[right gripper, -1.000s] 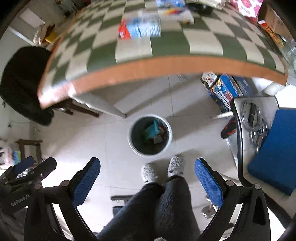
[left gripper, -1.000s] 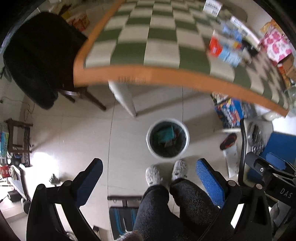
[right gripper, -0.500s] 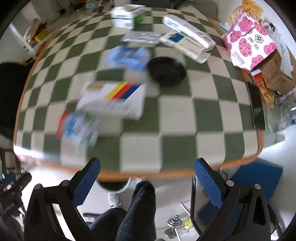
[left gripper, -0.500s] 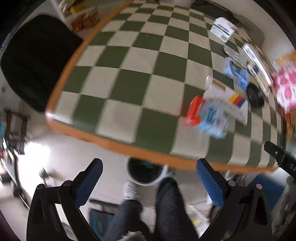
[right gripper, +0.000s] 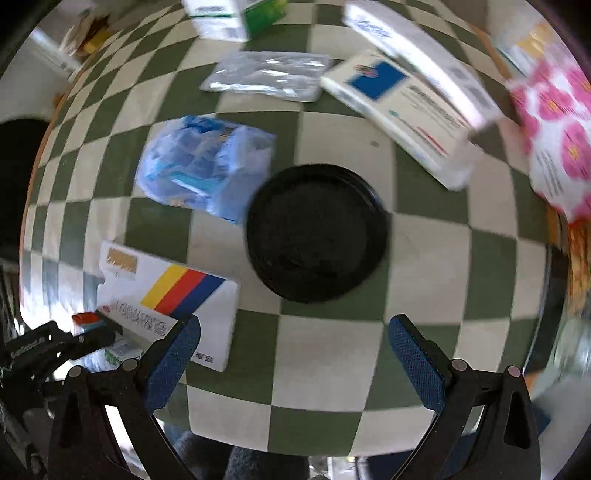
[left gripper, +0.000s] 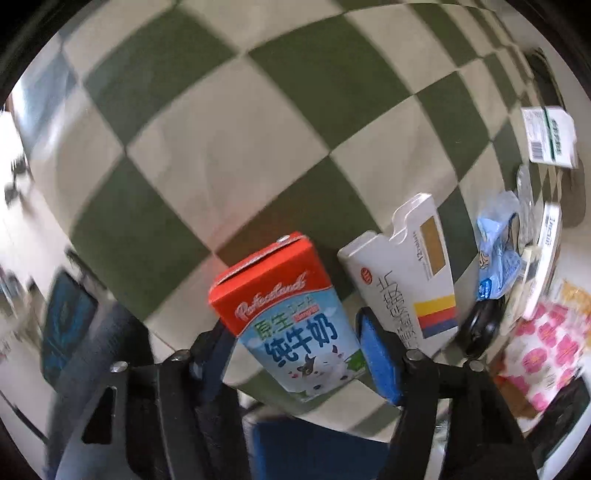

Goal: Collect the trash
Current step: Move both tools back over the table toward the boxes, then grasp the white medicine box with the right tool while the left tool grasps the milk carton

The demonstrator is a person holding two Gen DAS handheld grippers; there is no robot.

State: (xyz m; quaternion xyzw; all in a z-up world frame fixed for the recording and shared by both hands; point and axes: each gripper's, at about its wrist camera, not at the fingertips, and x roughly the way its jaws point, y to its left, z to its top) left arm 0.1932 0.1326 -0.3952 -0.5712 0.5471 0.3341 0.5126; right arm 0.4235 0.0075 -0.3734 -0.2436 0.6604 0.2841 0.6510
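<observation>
A red and blue milk carton (left gripper: pixel 291 317) lies on the green and white checkered table (left gripper: pixel 229 155) near its front edge. My left gripper (left gripper: pixel 295 354) has its two blue-padded fingers around the carton's sides; the right pad (left gripper: pixel 376 354) stands a little apart from it, so the jaws look open. My right gripper (right gripper: pixel 291 354) is open and empty, just in front of a black round lid (right gripper: pixel 317 232). A white box with yellow, red and blue stripes (right gripper: pixel 166 295) lies to its left; it also shows in the left wrist view (left gripper: pixel 410 273).
A crumpled blue plastic bag (right gripper: pixel 207 162), a clear wrapper (right gripper: pixel 266 75), two white boxes (right gripper: pixel 402 99) and a green and white box (right gripper: pixel 236 14) lie further back. A pink flowered pack (right gripper: pixel 557 147) sits at the right edge.
Both grippers have swung up from the floor bin and moved in over the table. The left one has come around the milk carton; the right one has closed in on the black lid.
</observation>
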